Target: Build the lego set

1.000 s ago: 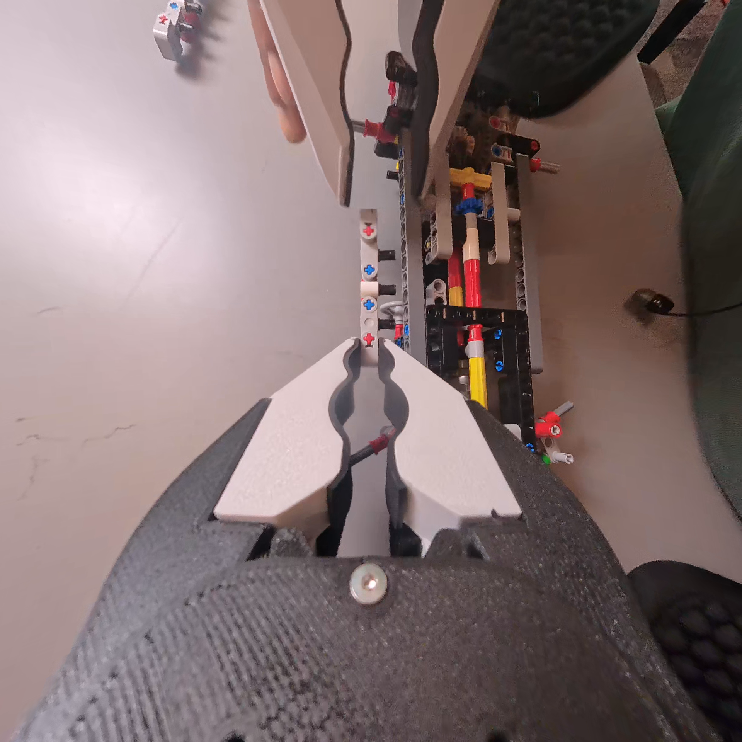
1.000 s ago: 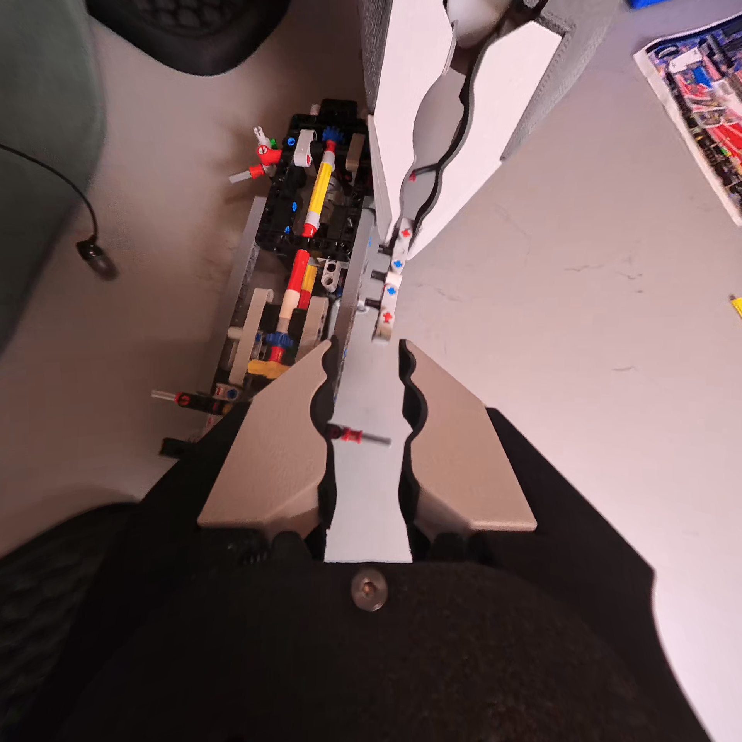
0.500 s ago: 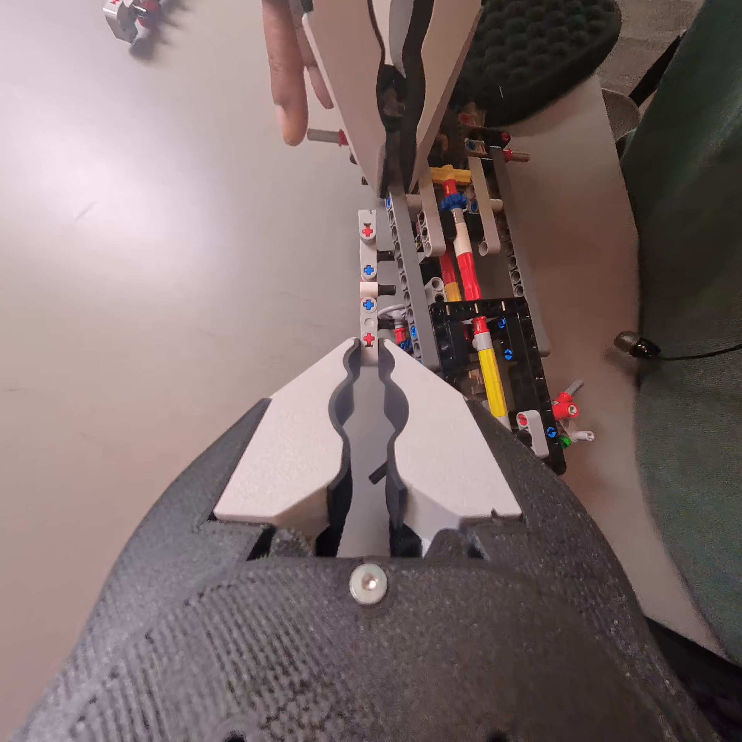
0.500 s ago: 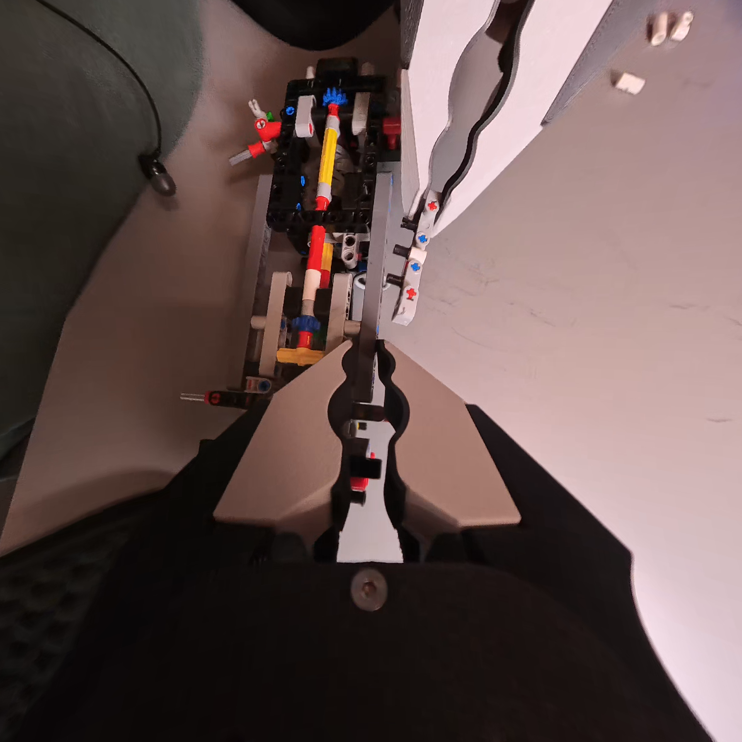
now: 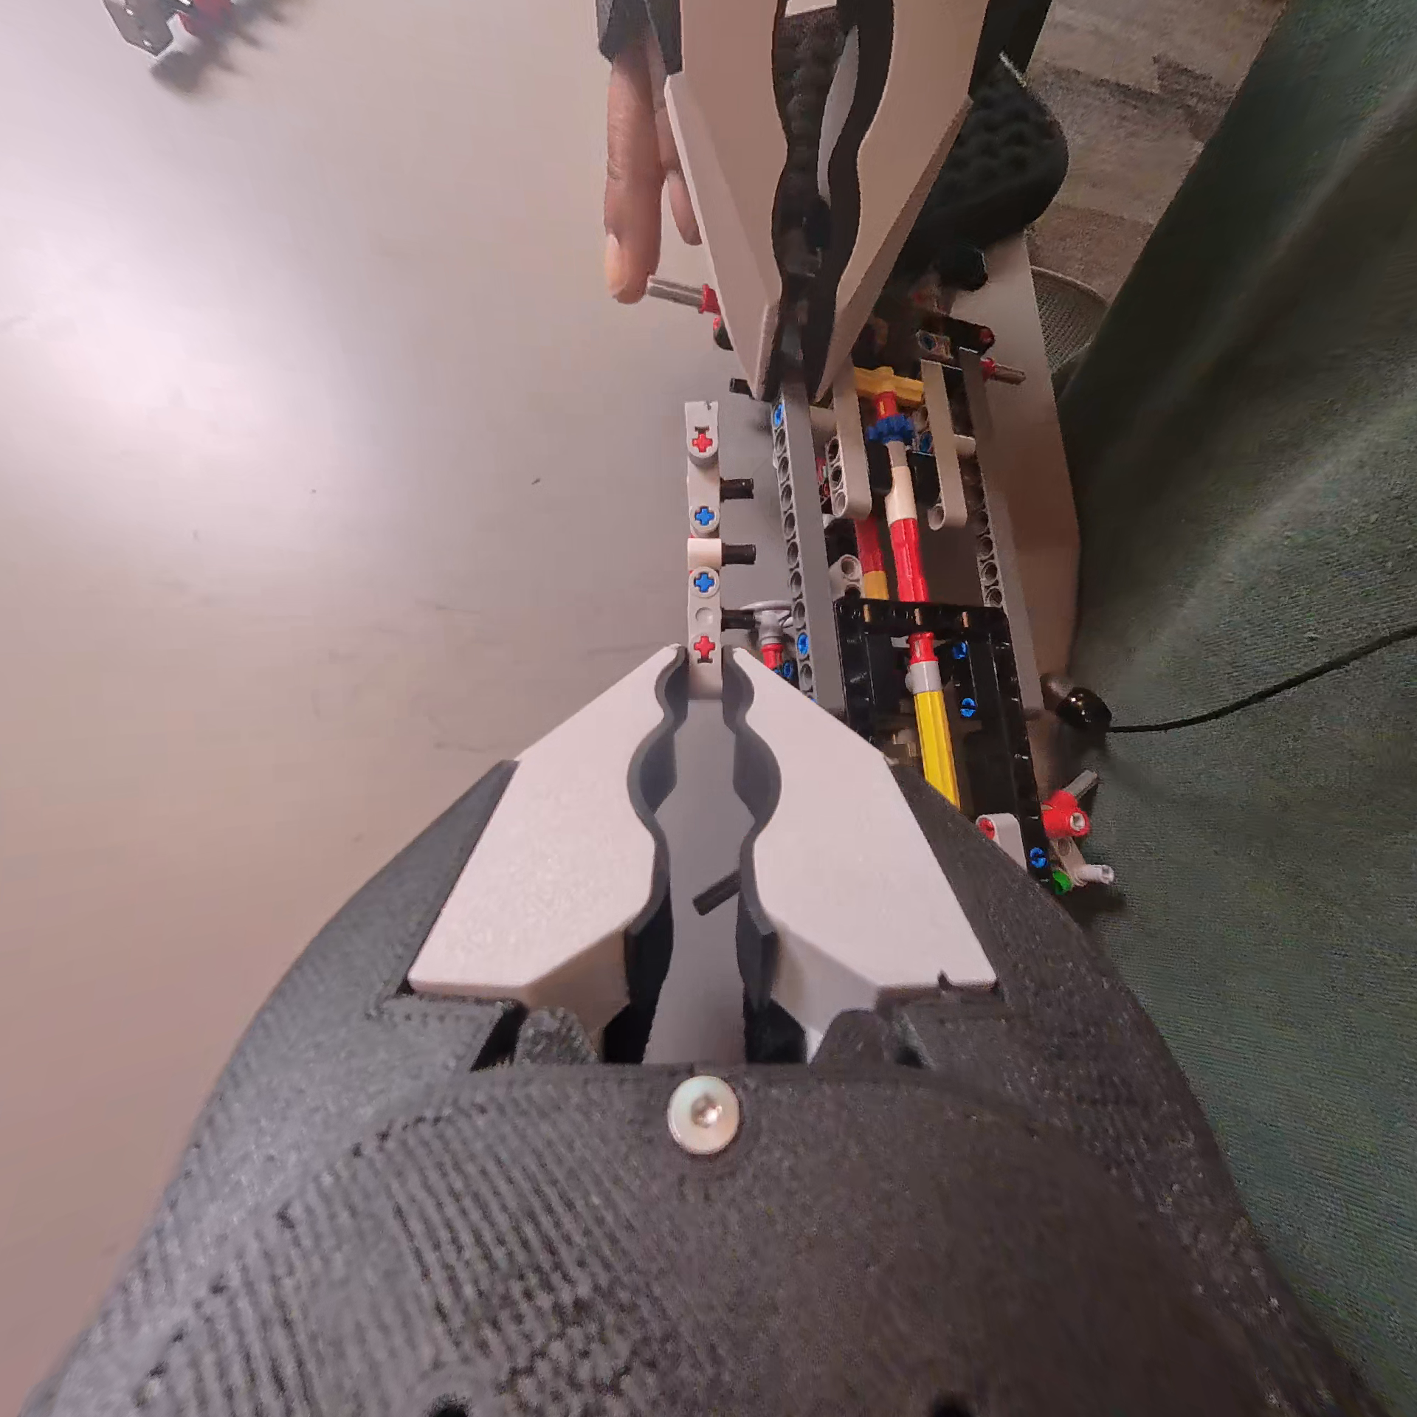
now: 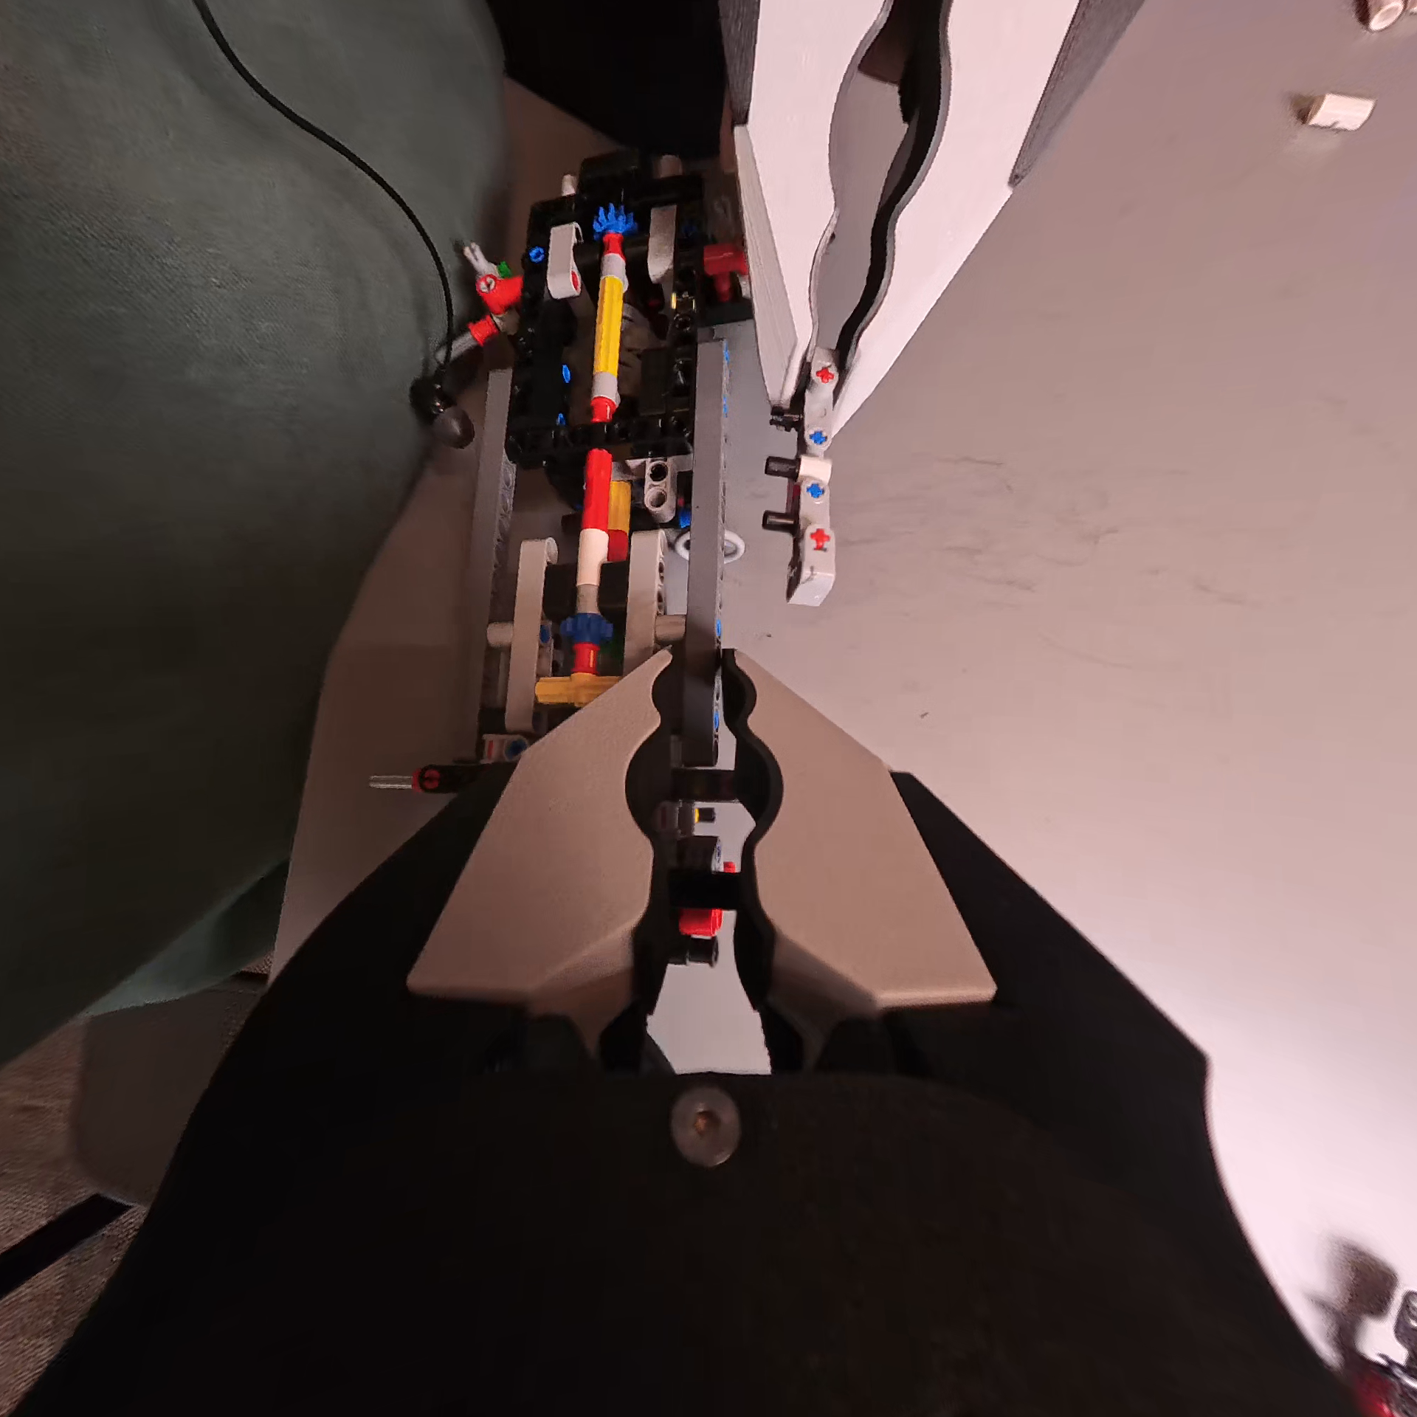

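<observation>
The left tongs [image 5: 707, 665] were closed on the near end of a light grey beam [image 5: 704, 537] studded with red and blue cross pins, its black pegs pointing toward the lego chassis [image 5: 912, 583] but apart from it. The right tongs [image 6: 696, 675] were clamped on the end of the chassis's long dark grey side beam [image 6: 707, 491]. The chassis lay on the pale worktop [image 5: 307, 460] near its edge, with a yellow and red axle [image 6: 606, 429] running down its middle inside a black frame [image 5: 989, 690]. A green upholstered surface [image 6: 192, 383] and a thin black cable [image 6: 345, 153] crowded that side. A fingertip [image 5: 629, 253] touched a grey pin beside the right tongs. Small loose pieces [image 6: 1334, 111] lay well apart on the worktop.
</observation>
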{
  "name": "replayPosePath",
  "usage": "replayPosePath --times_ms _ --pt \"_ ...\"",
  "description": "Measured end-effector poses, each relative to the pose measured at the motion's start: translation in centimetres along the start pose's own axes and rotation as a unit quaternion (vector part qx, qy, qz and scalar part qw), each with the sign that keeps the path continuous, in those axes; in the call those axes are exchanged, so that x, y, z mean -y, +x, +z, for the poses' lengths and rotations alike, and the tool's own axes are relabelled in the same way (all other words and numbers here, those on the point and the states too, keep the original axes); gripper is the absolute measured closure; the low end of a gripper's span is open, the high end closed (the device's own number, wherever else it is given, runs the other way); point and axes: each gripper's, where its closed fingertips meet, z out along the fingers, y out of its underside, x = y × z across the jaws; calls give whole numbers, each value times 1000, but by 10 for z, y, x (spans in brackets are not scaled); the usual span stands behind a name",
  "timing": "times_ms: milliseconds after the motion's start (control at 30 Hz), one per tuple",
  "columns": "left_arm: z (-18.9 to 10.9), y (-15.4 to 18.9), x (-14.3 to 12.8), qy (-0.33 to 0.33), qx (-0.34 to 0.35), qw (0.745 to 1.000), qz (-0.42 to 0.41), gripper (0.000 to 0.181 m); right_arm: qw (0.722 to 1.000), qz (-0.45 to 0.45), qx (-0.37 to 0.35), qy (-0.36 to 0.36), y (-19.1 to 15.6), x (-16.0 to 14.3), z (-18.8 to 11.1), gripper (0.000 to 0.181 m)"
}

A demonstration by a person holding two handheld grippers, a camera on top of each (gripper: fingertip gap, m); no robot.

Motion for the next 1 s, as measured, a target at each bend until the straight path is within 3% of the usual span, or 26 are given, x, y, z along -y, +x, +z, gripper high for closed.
replayPosePath --times_ms 33,233,500,1000 --pt "1 1 -1 -6 -1 1000 -2 176 1000 1 -1 5 1 2 -2 172" --pt "2 4 -5 -21 -8 1000 -4 175 997 46 10 59 22 20 -11 165" --pt "4 5 -3 -23 -17 1000 -9 175 990 69 110 60 20 20 7 176" --pt "-2 14 2 11 -75 996 -47 168 992 12 114 51 15 20 4 180"
